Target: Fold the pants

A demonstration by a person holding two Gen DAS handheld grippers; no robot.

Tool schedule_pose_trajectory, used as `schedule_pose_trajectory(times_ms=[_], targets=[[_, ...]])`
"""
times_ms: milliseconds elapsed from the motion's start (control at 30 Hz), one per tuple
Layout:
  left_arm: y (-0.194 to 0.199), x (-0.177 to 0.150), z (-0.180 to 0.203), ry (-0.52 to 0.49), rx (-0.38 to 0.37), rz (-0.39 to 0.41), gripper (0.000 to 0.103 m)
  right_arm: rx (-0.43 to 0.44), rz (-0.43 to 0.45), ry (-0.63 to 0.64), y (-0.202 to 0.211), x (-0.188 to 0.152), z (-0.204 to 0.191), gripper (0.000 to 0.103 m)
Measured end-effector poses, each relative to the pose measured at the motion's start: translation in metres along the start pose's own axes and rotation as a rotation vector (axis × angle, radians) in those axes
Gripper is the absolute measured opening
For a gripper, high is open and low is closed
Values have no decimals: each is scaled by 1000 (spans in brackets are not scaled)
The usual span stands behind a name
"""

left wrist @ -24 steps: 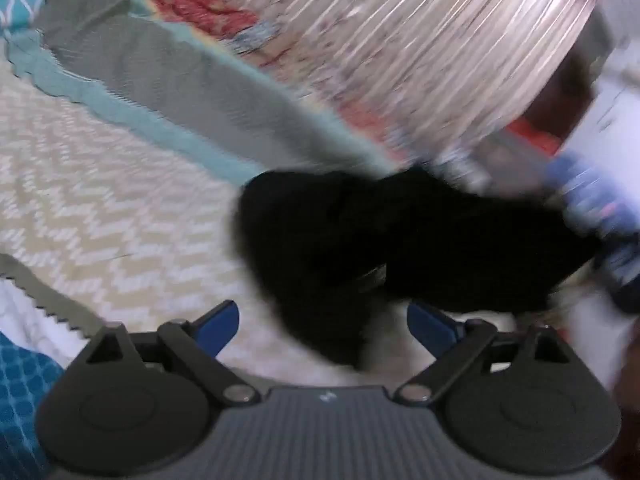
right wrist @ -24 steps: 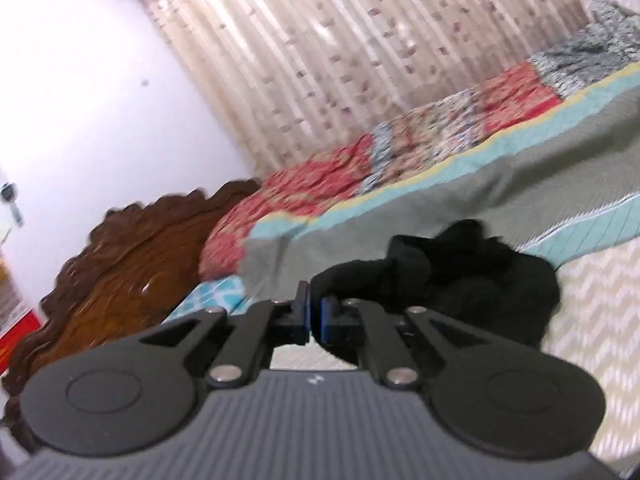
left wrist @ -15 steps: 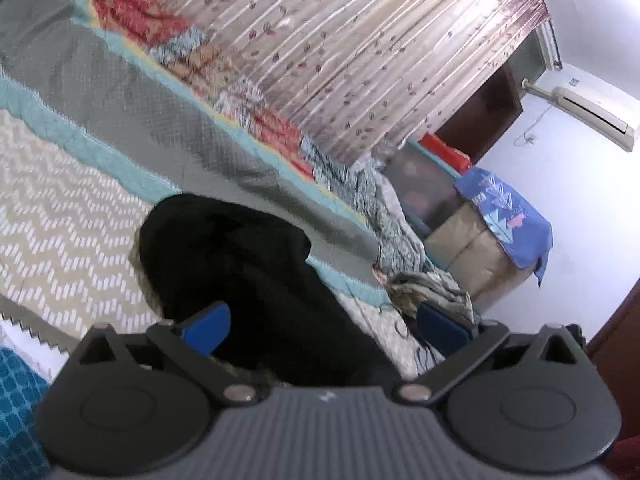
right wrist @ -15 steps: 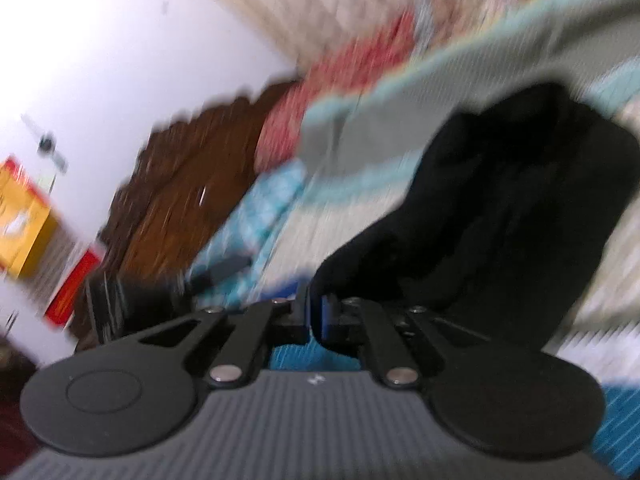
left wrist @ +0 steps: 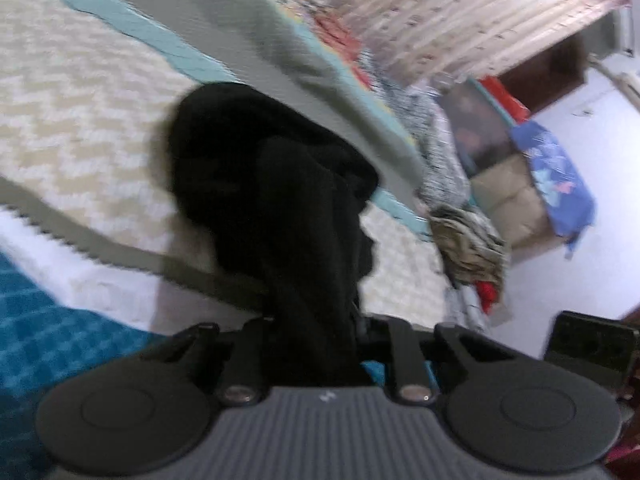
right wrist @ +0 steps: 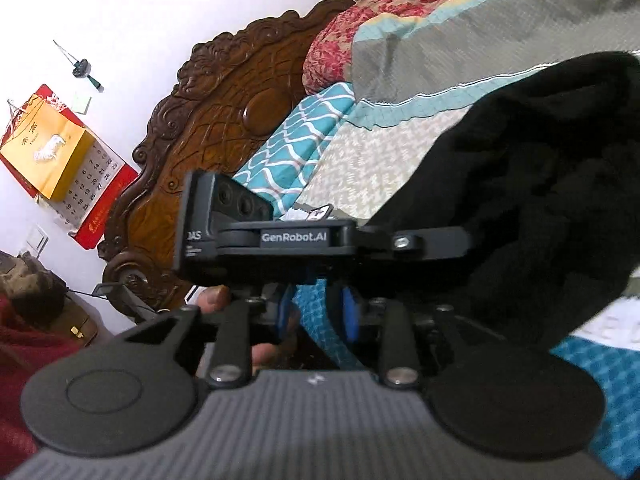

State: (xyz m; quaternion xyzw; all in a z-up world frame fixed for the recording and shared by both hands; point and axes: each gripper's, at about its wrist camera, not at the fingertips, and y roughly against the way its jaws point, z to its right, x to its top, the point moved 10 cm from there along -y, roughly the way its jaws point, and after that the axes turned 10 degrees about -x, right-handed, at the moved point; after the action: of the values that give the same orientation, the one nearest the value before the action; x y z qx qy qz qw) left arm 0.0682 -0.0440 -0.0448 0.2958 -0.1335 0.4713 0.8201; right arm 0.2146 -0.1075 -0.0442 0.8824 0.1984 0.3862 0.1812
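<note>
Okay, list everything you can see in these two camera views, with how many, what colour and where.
pants: one, black, bunched on the bed, near end in the left gripper
quilt: one, cream zigzag with grey and teal bands, covering the bed
pillow: one, teal with white waves, by the headboard
headboard: one, carved brown wood, against the white wall
calendar: one, red and yellow, on the wall
curtain: one, pale patterned, behind the bed
clothes pile: one, mixed colours, far bed edge
left gripper: one, black, shut on the pants
right gripper: one, black with blue pads, open, holding nothing
</note>
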Motion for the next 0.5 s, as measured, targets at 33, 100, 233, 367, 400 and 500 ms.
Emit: schedule_pose_trajectory(times_ms=[33, 100, 233, 367, 400, 500], targets=[[5, 0, -5, 24, 27, -2, 16, -14, 18, 17, 8, 8, 5, 31], [20, -2, -5, 55, 52, 4, 16, -78, 65, 57, 18, 29, 17, 31], [29, -17, 3, 24, 76, -10, 16, -294, 135, 211, 4, 106, 30, 58], [28, -35, 0, 6, 37, -10, 16, -395, 18, 429, -80, 150, 29, 94], [26, -31, -5, -4, 23, -17, 16, -427, -46, 479, -108, 149, 34, 94], [23, -33, -1, -34, 24, -26, 16, -541, -290, 659, -183, 126, 56, 94]])
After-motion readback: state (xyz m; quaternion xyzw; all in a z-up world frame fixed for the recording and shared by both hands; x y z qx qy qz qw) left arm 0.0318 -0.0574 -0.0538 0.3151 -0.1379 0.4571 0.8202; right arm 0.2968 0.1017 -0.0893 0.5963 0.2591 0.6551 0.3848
